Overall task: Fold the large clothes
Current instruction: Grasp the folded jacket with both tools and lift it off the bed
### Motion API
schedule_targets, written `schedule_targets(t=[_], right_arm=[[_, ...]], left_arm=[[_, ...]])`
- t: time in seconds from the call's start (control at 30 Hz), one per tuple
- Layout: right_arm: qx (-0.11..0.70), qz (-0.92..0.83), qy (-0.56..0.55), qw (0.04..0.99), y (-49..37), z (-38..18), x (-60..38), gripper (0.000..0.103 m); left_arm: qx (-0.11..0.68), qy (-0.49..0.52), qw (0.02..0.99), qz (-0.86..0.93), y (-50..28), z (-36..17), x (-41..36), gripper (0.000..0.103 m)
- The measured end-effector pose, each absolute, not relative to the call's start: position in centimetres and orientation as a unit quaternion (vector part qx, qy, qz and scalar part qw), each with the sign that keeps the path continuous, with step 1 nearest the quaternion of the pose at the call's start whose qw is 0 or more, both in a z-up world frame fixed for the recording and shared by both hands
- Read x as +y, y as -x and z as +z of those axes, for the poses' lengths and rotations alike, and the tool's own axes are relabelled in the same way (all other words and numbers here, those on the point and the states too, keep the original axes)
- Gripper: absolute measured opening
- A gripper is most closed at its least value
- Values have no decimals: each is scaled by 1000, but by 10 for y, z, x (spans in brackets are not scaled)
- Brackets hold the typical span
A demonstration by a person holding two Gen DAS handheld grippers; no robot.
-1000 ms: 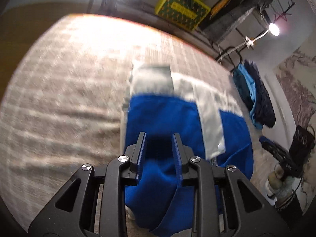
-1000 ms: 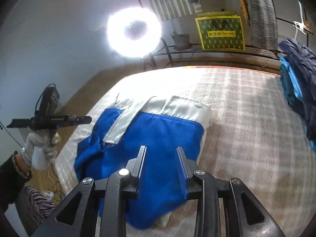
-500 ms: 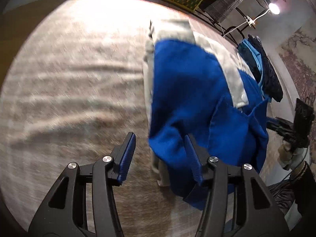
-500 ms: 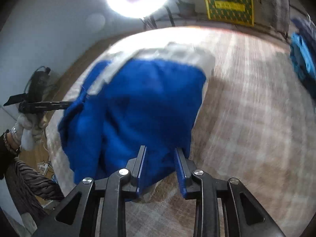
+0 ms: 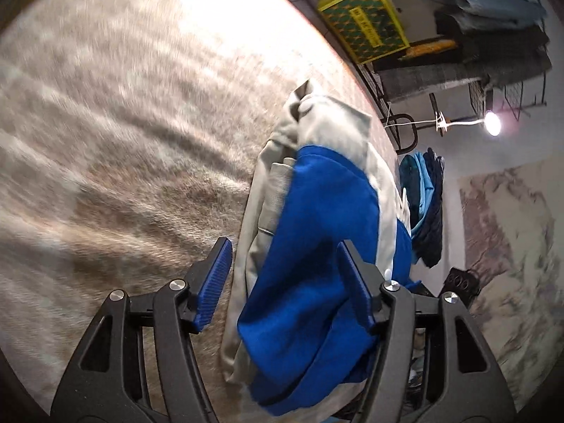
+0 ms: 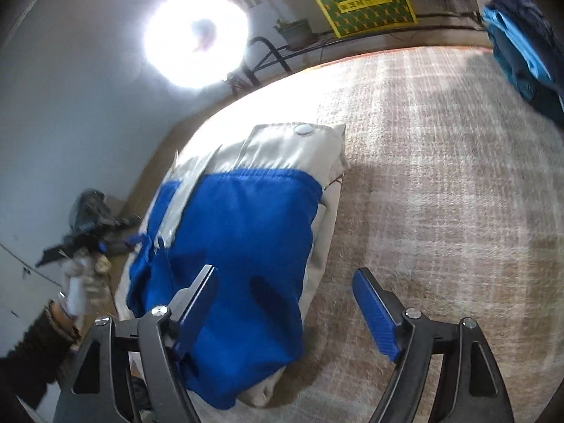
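Two grippers opening, left gripper (image 5: 282,275) jaws apart around blue-and-grey jacket (image 6: 239,246) without clamping, right gripper (image 6: 285,303) jaws apart over its edge, jacket folded near left edge of plaid-covered bed (image 6: 440,194).

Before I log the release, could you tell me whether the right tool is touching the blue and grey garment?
Cannot tell. In the right wrist view the right tool is opening, its right pad over bare cover, while its left finger overlaps the blue and grey garment; contact or gap isn't plain.
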State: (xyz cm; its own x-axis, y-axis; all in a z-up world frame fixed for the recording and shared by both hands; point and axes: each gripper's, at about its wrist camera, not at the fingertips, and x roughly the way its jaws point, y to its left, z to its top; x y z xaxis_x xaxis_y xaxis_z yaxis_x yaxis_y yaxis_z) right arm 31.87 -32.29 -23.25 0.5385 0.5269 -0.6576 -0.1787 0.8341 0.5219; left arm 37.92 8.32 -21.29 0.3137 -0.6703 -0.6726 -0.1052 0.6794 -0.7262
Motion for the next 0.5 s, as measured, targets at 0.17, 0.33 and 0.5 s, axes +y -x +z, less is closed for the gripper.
schedule_targets(t=[0.17, 0.33, 0.5], right_arm=[[442, 212, -245, 837, -332, -247, -326, 81], [445, 207, -267, 829, -347, -261, -327, 83], [443, 231, -305, 810, -363, -267, -324, 71]], left_arm=[[561, 376, 709, -202, -388, -228, 82, 63], [555, 381, 708, -213, -396, -233, 78, 65], [548, 387, 709, -219, -407, -235, 71, 65]])
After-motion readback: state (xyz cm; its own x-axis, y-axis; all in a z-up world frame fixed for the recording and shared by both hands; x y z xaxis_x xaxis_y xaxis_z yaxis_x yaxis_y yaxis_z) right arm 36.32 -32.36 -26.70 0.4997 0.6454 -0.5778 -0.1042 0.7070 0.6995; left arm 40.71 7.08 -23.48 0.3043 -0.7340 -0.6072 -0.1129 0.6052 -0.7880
